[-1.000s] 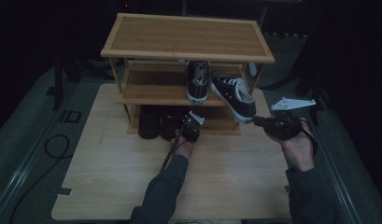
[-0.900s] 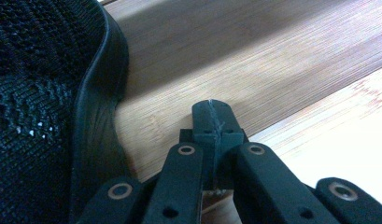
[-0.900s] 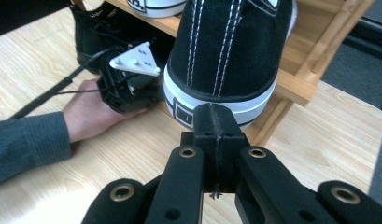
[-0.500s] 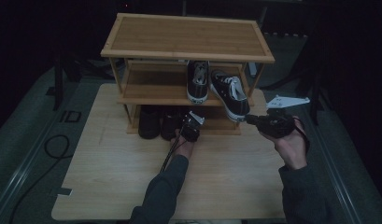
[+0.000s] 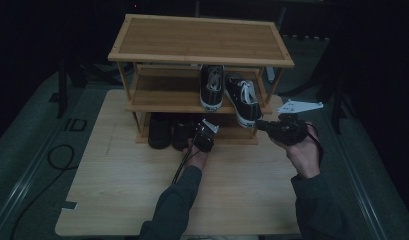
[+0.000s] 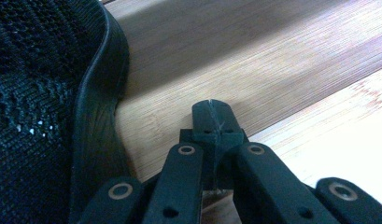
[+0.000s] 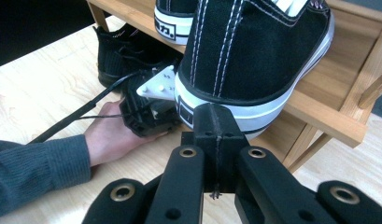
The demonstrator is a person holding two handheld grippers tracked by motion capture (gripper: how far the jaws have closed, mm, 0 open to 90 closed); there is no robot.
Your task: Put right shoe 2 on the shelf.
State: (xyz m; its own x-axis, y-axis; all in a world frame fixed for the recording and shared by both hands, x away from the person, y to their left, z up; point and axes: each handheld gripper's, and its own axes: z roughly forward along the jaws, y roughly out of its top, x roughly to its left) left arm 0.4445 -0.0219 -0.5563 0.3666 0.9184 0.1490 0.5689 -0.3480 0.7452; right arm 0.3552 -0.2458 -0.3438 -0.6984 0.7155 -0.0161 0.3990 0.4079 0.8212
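My right gripper (image 7: pixel 215 122) has its jaws pressed flat together with nothing between them, the tips right at the white rubber heel of the black canvas sneaker (image 7: pixel 254 51) that juts heel-out over the front edge of the middle shelf (image 7: pixel 319 112); whether the tips actually touch the rubber I cannot tell. From the high view this sneaker (image 5: pixel 243 99) sits angled beside its partner sneaker (image 5: pixel 211 86), whose toe is lost in shadow under the top board of the wooden rack (image 5: pixel 202 39). My left gripper (image 6: pixel 213 119) is likewise clenched empty, low at the bottom shelf, just beside the dark mesh shoe (image 6: pixel 44 93), which is cut off at the frame's left edge. In the dim high view the pair of dark shoes (image 5: pixel 167 131) on the bottom shelf are barely distinguishable, and my left hand (image 5: pixel 197 156) hides the gripper's tips.
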